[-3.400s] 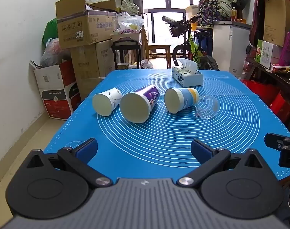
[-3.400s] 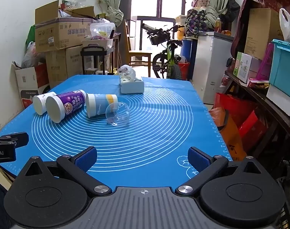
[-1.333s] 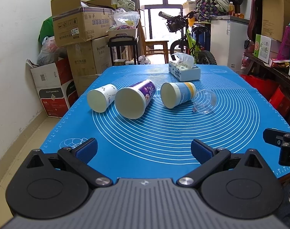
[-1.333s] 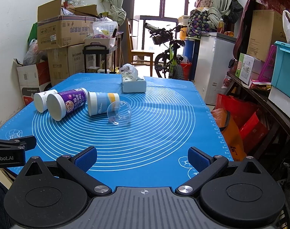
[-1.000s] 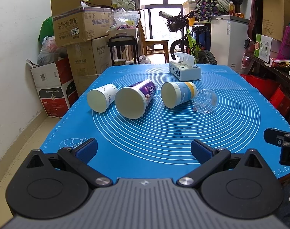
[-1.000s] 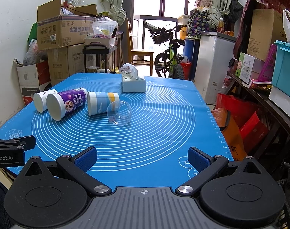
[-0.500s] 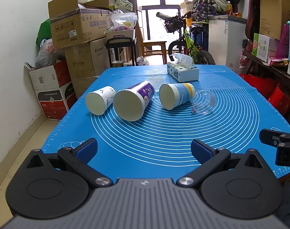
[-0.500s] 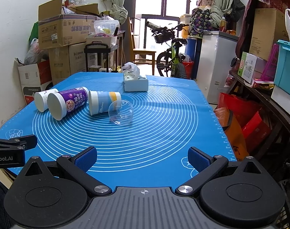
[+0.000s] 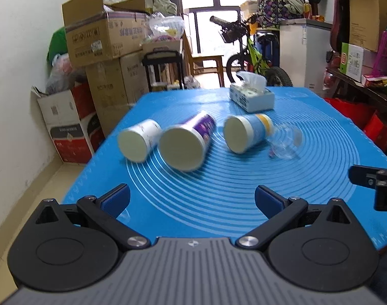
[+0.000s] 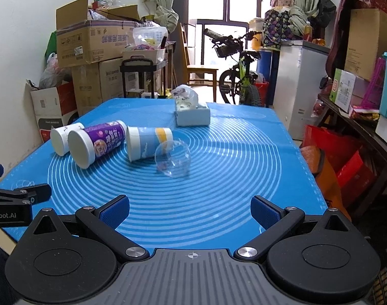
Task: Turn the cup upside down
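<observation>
Two claws, left claw [image 9: 192, 198] and right claw [image 10: 190, 209], hang released at frame bottom, nothing grasped; we judge the approach step. Mid-frame, four cups lie sideways on the tabletop [image 10: 244, 178]: clear cup [image 10: 173, 158] nearest, touching the blue cup [image 10: 148, 141]. Next, we must straddle one. Beyond, tissue box [image 10: 192, 113] stands apart.

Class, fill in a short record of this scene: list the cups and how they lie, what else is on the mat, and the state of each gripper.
surface: blue mat
cups on their sides: white cup; purple cup; blue-and-yellow cup; clear plastic cup
also on mat: tissue box
left gripper: open, holding nothing
right gripper: open, holding nothing
cups flipped: none yet
</observation>
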The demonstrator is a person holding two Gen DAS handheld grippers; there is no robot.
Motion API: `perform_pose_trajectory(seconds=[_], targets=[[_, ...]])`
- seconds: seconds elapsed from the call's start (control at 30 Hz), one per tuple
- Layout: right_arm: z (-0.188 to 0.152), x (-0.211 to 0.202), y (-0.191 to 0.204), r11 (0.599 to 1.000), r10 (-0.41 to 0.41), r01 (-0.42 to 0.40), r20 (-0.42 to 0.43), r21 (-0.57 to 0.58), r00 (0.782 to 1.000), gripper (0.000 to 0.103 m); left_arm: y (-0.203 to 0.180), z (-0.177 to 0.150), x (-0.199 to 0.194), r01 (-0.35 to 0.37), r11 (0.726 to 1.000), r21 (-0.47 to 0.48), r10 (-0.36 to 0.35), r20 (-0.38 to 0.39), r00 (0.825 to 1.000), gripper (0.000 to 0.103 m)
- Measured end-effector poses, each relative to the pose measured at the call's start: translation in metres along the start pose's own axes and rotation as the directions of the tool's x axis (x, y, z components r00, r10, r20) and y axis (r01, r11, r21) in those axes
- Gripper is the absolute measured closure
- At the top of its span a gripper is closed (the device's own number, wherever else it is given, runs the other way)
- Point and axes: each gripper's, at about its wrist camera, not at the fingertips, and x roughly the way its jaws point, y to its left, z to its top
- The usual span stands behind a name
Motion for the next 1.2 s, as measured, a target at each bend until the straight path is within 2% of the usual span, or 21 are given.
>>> perform_pose_trajectory(seconds=[0.13, 0.33, 0.53, 0.77, 0.9, 0.97, 1.03, 1.13, 1.2], targets=[[0.011, 0.015, 0.0, 1.0, -0.003, 0.003, 0.013, -0.001, 1.0, 0.003, 0.015, 0.02, 0.016, -0.009, 1.0, -0.017, 0.009, -0.003, 1.0, 0.0], [0.033, 0.044, -0.007, 0.999, 0.005, -0.005, 0.013, 0.043, 1.0, 0.003, 0.041, 0.051, 0.056, -0.062, 0.998, -0.028, 0.062, 0.019, 0.998, 0.0], [0.05, 0.067, -0.012, 0.998, -0.02, 0.018, 0.032, 0.056, 0.999, 0.003, 0.072, 0.069, 0.109, -0.105, 0.994, -0.001, 0.105, -0.021, 0.994, 0.0], [0.045, 0.087, -0.013, 0.998, -0.027, 0.026, 0.012, 0.065, 1.0, 0.003, 0.088, 0.073, 0.161, -0.122, 0.989, 0.08, 0.129, -0.088, 0.988, 0.001], [0.041, 0.097, -0.015, 0.997, -0.034, 0.034, -0.006, 0.067, 0.999, 0.003, 0.092, 0.073, 0.18, -0.099, 0.991, 0.095, 0.11, -0.12, 0.987, 0.001], [0.041, 0.099, -0.016, 0.997, -0.037, 0.037, -0.009, 0.07, 0.999, 0.003, 0.098, 0.075, 0.182, -0.044, 0.997, 0.062, 0.052, -0.137, 0.989, 0.001], [0.04, 0.101, -0.017, 0.997, -0.041, 0.042, -0.011, 0.07, 0.999, 0.003, 0.101, 0.077, 0.184, -0.033, 0.998, 0.059, 0.042, -0.146, 0.988, 0.001], [0.04, 0.103, -0.016, 0.996, -0.046, 0.047, -0.016, 0.071, 0.999, 0.003, 0.106, 0.079, 0.187, 0.004, 0.999, 0.046, 0.004, -0.163, 0.987, 0.012], [0.039, 0.104, -0.016, 0.996, -0.048, 0.049, -0.02, 0.069, 0.999, 0.003, 0.108, 0.08, 0.192, 0.031, 0.999, 0.025, -0.026, -0.185, 0.982, 0.013]])
